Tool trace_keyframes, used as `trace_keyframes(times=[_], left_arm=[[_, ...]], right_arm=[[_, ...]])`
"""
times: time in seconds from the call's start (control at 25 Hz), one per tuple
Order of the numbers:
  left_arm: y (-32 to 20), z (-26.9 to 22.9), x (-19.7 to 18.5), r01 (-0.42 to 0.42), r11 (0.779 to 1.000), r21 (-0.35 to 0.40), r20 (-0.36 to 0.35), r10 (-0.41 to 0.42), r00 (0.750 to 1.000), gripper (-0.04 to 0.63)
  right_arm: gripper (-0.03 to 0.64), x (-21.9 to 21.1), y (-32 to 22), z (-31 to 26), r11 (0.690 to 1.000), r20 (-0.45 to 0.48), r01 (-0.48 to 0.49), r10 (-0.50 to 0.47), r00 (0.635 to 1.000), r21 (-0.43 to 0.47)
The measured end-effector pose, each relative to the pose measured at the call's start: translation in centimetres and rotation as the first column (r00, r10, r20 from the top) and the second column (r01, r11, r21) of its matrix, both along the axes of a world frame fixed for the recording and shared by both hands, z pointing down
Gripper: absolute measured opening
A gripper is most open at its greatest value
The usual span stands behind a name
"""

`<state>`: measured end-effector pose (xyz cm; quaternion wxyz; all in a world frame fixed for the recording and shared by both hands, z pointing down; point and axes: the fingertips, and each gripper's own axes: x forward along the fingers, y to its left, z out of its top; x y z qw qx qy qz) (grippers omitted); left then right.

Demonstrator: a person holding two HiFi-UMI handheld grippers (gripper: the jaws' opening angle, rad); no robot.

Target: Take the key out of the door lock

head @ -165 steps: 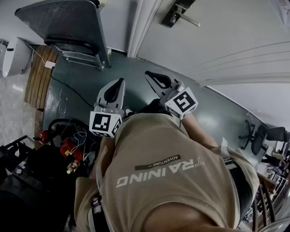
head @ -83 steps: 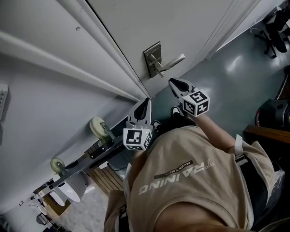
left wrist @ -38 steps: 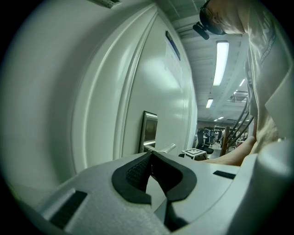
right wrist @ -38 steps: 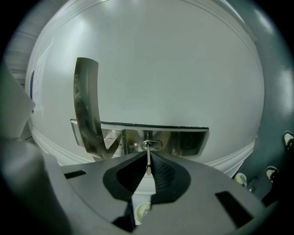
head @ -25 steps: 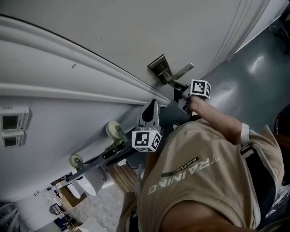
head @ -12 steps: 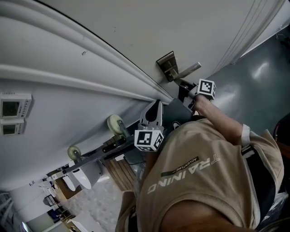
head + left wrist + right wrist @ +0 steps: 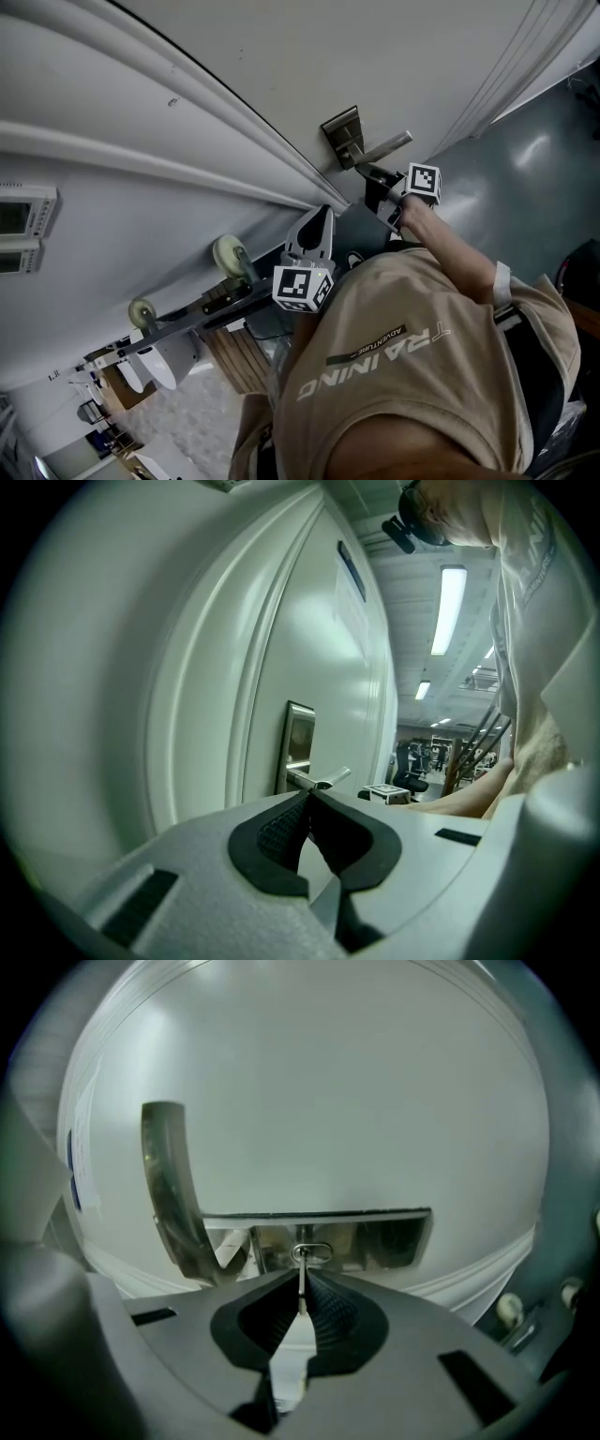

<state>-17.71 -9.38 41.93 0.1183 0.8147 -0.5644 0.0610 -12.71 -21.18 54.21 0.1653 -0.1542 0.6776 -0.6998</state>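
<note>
r gripper [image 7: 302, 1279] is up at the door's lock plate [image 7: 384, 1239], jaws clamped on the key [image 7: 301, 1265]. key looks seated in the keyhole [image 7: 317, 1252], tho depth is hard to judge. lever handle [image 7: 173, 1185] is just to the side. l gripper [image 7: 307, 801] hangs well apart from the lock, near the door [image 7: 216, 667], jaws together w/ nothing btwn.
</note>
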Motion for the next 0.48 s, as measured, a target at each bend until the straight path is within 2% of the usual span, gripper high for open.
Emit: trace_keyframes(times=[0.08, 0.24, 0.32, 0.4, 0.48], left_arm=[[0.0, 0.0, -0.1, 0.005, 1.000, -0.003, 0.001, -0.005, 1.000, 0.009], [0.0, -0.1, -0.7, 0.022, 1.000, 0.000, 0.004, -0.022, 1.000, 0.009], [0.1, -0.2, -0.9, 0.023, 1.000, 0.001, 0.012, -0.023, 1.000, 0.009], [0.3, -0.3, -1.3, 0.023, 1.000, -0.005, 0.013, -0.023, 1.000, 0.009], [0.6, -0.3, -1.5, 0.032, 0.999, -0.008, 0.008, -0.032, 0.999, 0.009]], right_arm=[[0.017, 0.0, -0.1, 0.1, 1.000, 0.029, 0.005, -0.004, 1.000, -0.030], [0.017, -0.1, -0.2, -0.3, 0.996, -0.080, 0.017, -0.010, 0.997, 0.084], [0.017, 0.0, 0.0, -0.2, 0.994, -0.114, 0.011, 0.002, 0.993, 0.108], [0.017, 0.0, 0.1, -0.1, 0.995, -0.097, -0.017, 0.026, 0.995, 0.094], [0.017, 0.1, 0.3, 0.0, 0.998, -0.047, -0.057, 0.058, 0.997, 0.026]])
